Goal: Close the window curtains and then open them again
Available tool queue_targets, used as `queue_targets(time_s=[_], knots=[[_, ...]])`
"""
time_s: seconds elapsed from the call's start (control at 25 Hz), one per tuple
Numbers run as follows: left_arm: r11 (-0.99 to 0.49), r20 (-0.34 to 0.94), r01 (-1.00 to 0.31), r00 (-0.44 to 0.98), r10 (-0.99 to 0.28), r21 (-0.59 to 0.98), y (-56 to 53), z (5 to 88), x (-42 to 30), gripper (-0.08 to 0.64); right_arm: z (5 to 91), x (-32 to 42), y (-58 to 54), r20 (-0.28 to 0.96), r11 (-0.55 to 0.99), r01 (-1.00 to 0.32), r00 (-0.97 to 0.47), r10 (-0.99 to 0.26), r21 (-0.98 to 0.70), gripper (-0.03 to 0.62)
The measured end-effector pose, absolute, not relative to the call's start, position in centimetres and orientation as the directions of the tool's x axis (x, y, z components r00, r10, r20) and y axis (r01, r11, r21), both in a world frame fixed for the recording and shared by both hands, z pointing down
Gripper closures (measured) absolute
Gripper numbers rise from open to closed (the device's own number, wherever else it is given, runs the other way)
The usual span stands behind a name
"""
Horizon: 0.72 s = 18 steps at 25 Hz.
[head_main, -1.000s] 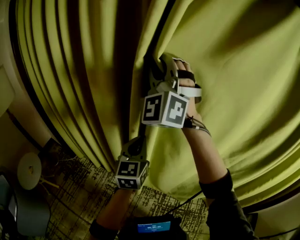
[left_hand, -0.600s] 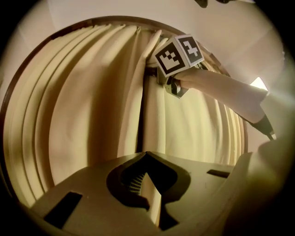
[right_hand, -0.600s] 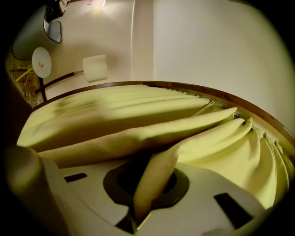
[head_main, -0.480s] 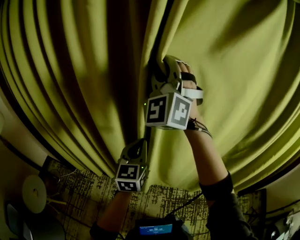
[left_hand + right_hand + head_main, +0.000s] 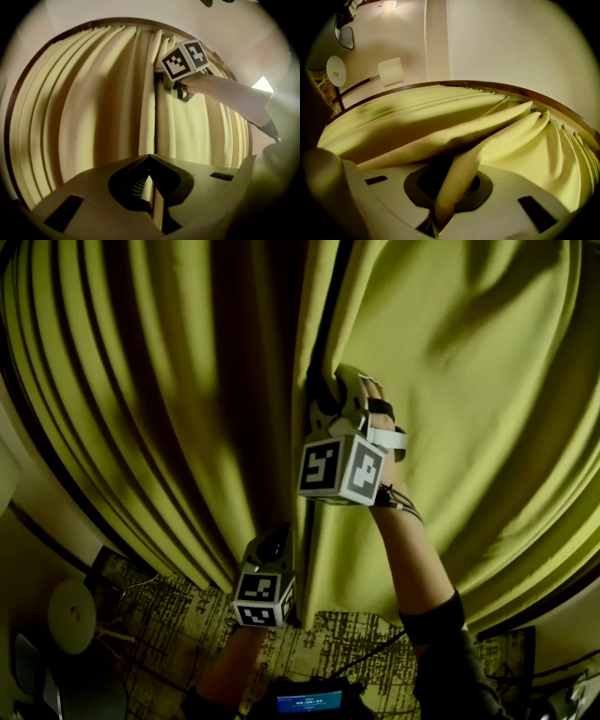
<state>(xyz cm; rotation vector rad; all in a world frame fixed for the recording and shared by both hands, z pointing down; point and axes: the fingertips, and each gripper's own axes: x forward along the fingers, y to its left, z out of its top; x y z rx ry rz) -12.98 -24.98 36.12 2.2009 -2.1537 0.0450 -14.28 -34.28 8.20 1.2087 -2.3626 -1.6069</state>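
Note:
Two yellow-green curtains hang drawn together, the left curtain and the right curtain, and meet at a dark seam. My left gripper is low on the seam, shut on the left curtain's edge, which runs down between its jaws. My right gripper is higher on the seam, seen from below in the left gripper view. Its jaws have just been opening a little. A fold of the right curtain's edge still lies pinched between them.
A dark patterned carpet lies below the curtains, with a round white object on the floor at the left. A small blue-lit screen sits at the bottom. A wall lamp hangs left of the brown curtain rail.
My right gripper has shifted slightly right along the seam with the curtain fold. The left gripper has stayed low on the seam. The head view has tilted a little.

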Motion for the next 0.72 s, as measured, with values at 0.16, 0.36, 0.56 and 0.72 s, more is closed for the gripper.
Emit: queue_targets(time_s=[0.16,0.36,0.56,0.72], knots=[[0.027,0.062,-1.000,-0.028,-0.998,-0.007,-23.2,37.4,-12.8,0.560,8.8,-12.7,-32.9,-0.392,0.174,-0.593,-0.696,-0.602,0.786,0.540],[0.049,0.086,-0.999,-0.051,-0.995,-0.023,-20.1,39.7,-12.7,0.560,9.7,-10.0,-30.8,-0.449,0.235,-0.697,-0.645,-0.619,0.677,0.540],[0.033,0.104,-0.999,-0.036,-0.994,-0.026,-20.3,39.8,-14.3,0.560,10.5,-9.3,-32.6,-0.456,0.282,-0.769,-0.586,-0.670,0.573,0.534],[-0.018,0.116,-1.000,0.016,-0.993,-0.015,-20.7,39.2,-15.5,0.560,10.8,-8.9,-33.9,-0.418,0.288,-0.793,-0.546,-0.726,0.536,0.437]])
